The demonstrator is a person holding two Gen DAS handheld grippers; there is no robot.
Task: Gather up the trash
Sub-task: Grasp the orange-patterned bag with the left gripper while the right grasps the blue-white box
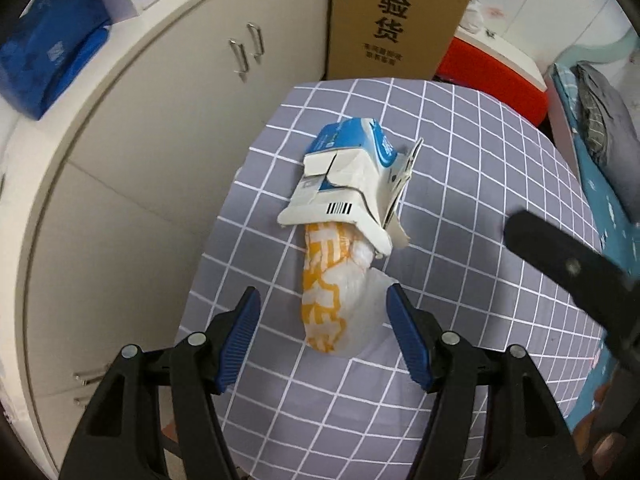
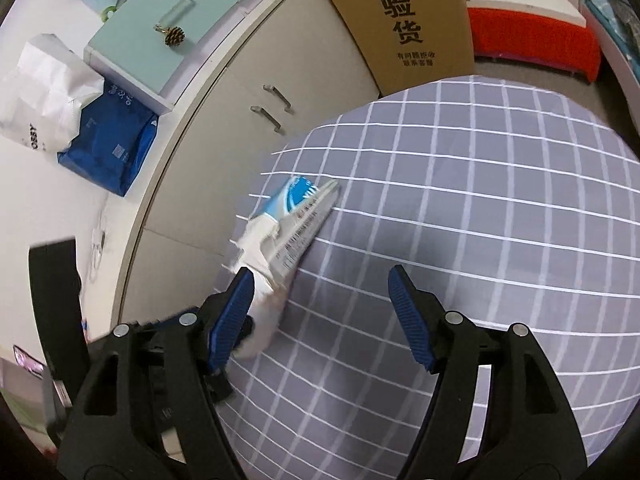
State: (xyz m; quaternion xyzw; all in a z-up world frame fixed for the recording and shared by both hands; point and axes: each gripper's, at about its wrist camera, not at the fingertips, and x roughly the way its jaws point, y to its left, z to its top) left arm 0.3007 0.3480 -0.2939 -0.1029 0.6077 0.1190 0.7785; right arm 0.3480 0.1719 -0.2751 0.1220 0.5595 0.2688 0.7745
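A torn blue-and-white carton [image 1: 352, 184] lies on the grey checked tablecloth [image 1: 480, 200], near its left edge. An orange-and-white plastic bag [image 1: 328, 304] sticks out from under it. My left gripper [image 1: 322, 298] is open, pointing down over the bag, which lies between the blue fingers without the pads pressing it. In the right wrist view the carton [image 2: 288, 216] is blurred and sits beside the left finger [image 2: 236, 304] of my right gripper [image 2: 320, 278], which is open over bare cloth [image 2: 480, 240]. A blurred black part of the right gripper [image 1: 568, 268] crosses the left wrist view.
A beige cabinet [image 1: 180, 120] with metal handles runs along the table's left side. A tall cardboard box [image 1: 396, 20] and a red bin [image 1: 492, 76] stand behind the table. A blue package [image 2: 108, 152] lies on the counter, and bedding [image 1: 600, 128] is at the right.
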